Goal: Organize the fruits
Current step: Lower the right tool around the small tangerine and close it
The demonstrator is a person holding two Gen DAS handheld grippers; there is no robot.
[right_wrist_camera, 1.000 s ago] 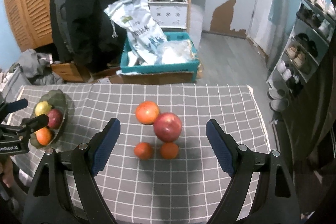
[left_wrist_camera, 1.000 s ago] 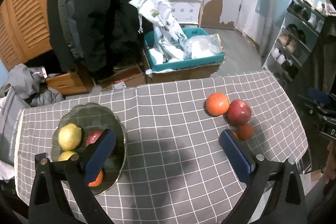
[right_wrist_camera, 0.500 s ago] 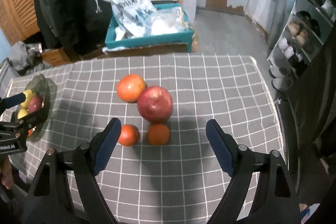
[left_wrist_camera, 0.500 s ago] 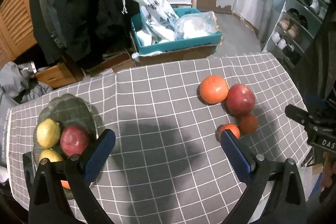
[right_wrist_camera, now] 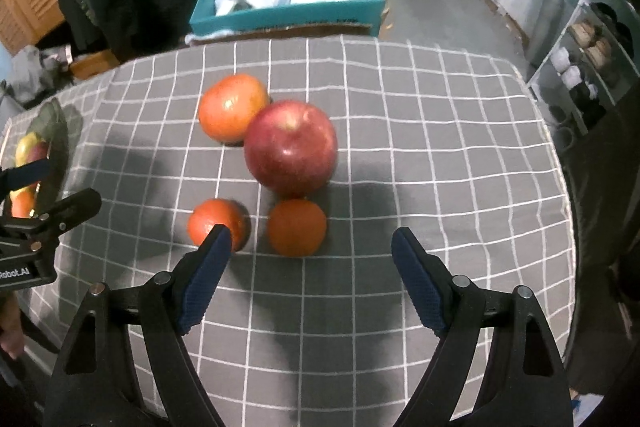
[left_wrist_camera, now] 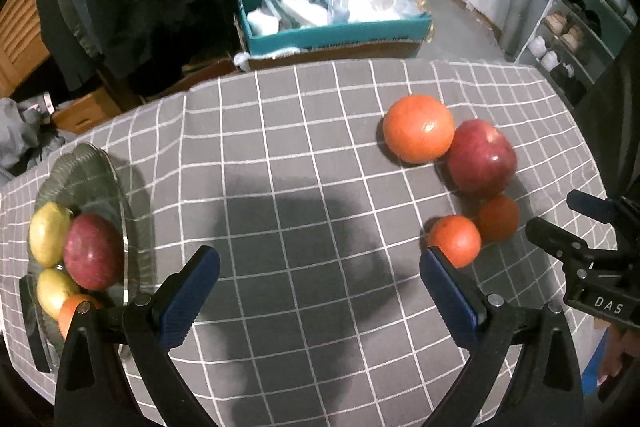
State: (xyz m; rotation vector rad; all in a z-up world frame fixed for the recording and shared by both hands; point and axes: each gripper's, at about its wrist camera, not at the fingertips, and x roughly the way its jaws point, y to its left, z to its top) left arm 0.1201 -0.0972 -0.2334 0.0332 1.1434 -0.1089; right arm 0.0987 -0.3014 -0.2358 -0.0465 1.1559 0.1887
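1. While both our claws hang empty over the grey white-checked tablecloth (right_wrist_camera: 400,147), the right gripper (right_wrist_camera: 308,247) stands wide apart, jaws flanking the nearer small round orange tangerine (right_wrist_camera: 297,227); the left gripper (left_wrist_camera: 320,267) is equally spread, holding nothing.
2. Four loose fruits cluster near the cloth's right side: a large red apple (right_wrist_camera: 291,148) touching a big orange-red round fruit (right_wrist_camera: 233,107), with a second small tangerine (right_wrist_camera: 216,227) just beside our left fingertip (right_wrist_camera: 212,259).
3. We judge the chief risk a nudge: that pad, closing, could clip the second tangerine and roll it, or bump the apple behind.
4. Round fruit on soft cloth likely rolls; the table's right edge lies near the cluster in the left view, with floor below.
5. Open cloth stretches between the cluster and the dark glass plate (left_wrist_camera: 92,171), already holding a red apple (left_wrist_camera: 93,251) and yellow fruits near the left edge; our carry path looks clear.
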